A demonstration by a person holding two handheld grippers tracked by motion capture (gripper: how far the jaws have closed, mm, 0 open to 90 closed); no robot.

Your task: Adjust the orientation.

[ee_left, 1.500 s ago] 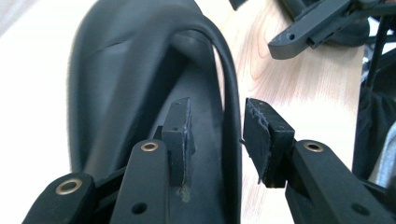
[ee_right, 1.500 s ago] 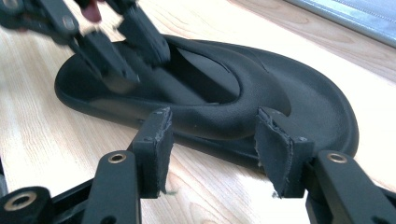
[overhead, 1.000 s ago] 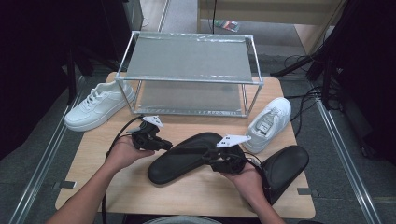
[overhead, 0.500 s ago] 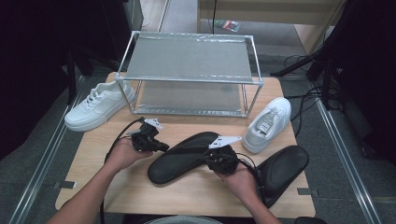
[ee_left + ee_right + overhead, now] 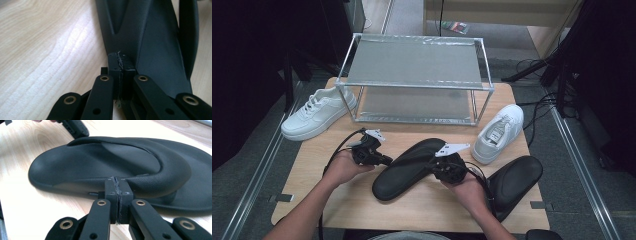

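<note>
Both grippers pressed shut at the black slipper, mid-table.
Near: my left gripper (image 5: 379, 159) is at one long edge, right gripper (image 5: 438, 170) at the other; jaws look pressed together w/ nothing clearly between, maybe just pinching the rim. Risk: thin bite slips on lift, slipper (image 5: 412, 161) flops. Farther: 2nd slipper (image 5: 514, 182), white shoes (image 5: 318, 113) (image 5: 501, 132), rack (image 5: 414, 80) behind.
</note>
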